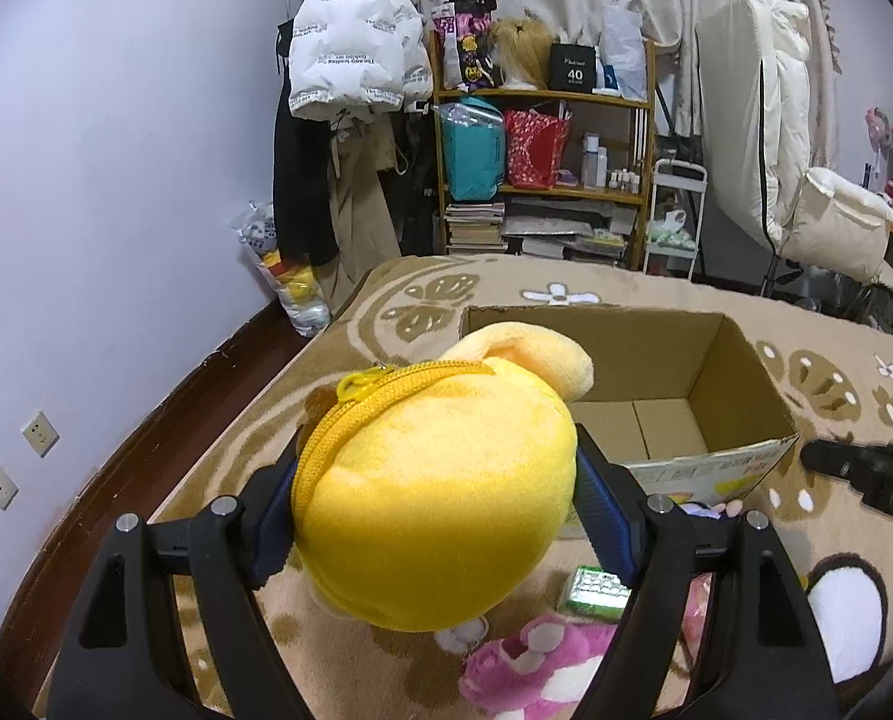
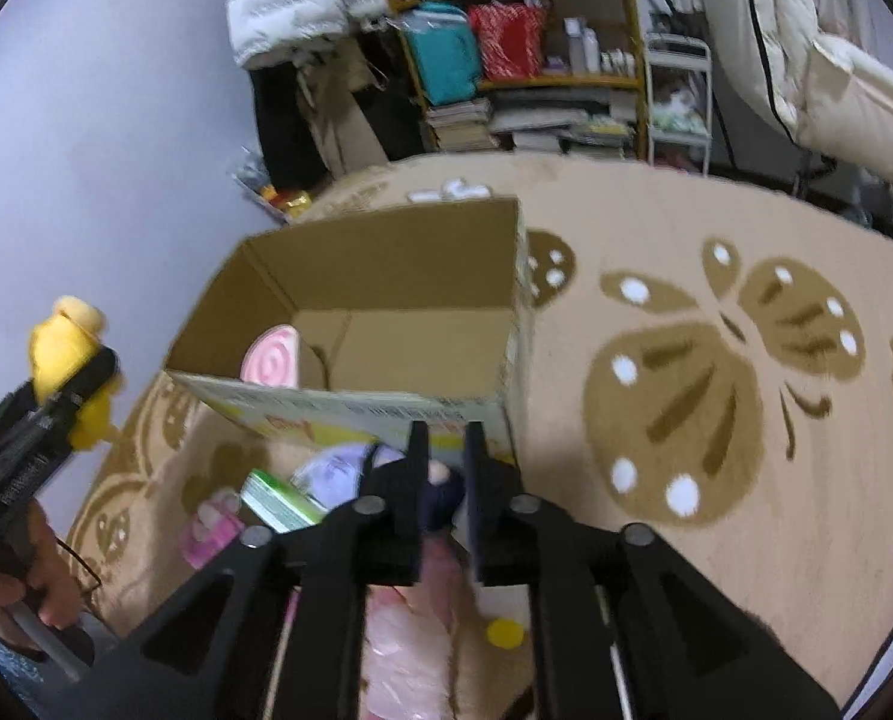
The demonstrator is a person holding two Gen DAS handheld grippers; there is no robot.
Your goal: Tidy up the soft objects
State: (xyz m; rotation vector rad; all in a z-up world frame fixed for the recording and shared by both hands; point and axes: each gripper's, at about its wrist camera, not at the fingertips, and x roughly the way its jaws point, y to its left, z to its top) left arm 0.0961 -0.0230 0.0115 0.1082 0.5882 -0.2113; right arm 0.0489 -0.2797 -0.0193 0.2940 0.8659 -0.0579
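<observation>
My left gripper is shut on a round yellow plush pouch with a zipper, held above the rug just in front of the open cardboard box. The pouch also shows at the left of the right wrist view. My right gripper has its jaws nearly closed, above a pile of soft things beside the box's near wall; a dark blue plush bit sits between the fingers. A pink round cushion lies inside the box.
On the beige butterfly rug lie a pink plush toy, a green box, a lilac plush and a brown-and-white slipper. A cluttered shelf, hanging coats and a white chair stand behind.
</observation>
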